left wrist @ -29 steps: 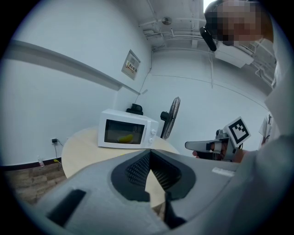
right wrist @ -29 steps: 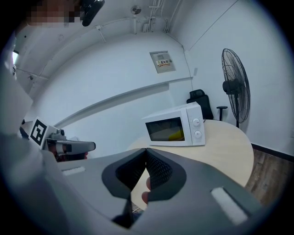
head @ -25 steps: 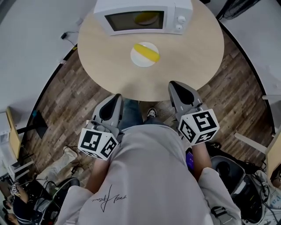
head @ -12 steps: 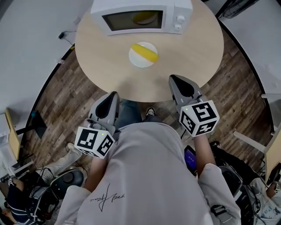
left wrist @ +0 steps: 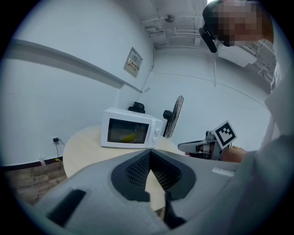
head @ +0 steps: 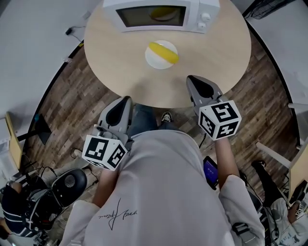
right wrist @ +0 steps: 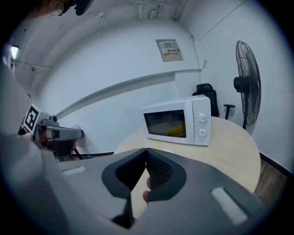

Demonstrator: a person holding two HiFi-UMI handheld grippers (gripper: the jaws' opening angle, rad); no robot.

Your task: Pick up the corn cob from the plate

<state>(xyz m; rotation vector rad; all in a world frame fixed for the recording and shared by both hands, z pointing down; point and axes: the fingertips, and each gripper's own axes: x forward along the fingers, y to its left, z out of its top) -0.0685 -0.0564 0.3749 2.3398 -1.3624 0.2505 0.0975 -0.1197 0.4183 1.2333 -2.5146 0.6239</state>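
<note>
I hold both grippers low in front of me, at the near edge of the round table (head: 120, 57). My left gripper (head: 124, 101) sits just short of that edge. In its own view the two jaws meet at their tips with nothing between them. My right gripper (head: 191, 79) reaches a little further, its tip over the table's rim. Its jaws are also pressed together and empty.

The corn (head: 163, 52) lies on the white plate (head: 155, 60), slanting across the plate's far half. The plate stands near the middle of the table, just in front of the microwave (head: 163, 14). Both grippers are well apart from it, and the right one is the nearer.

The microwave's door is closed, and something yellow (head: 161, 13) shows through its window; I cannot tell what it is. From the right gripper view a standing fan (right wrist: 248, 82) rises beyond the table, at the right. Wood-pattern floor (head: 72, 105) shows around the table on my side.
</note>
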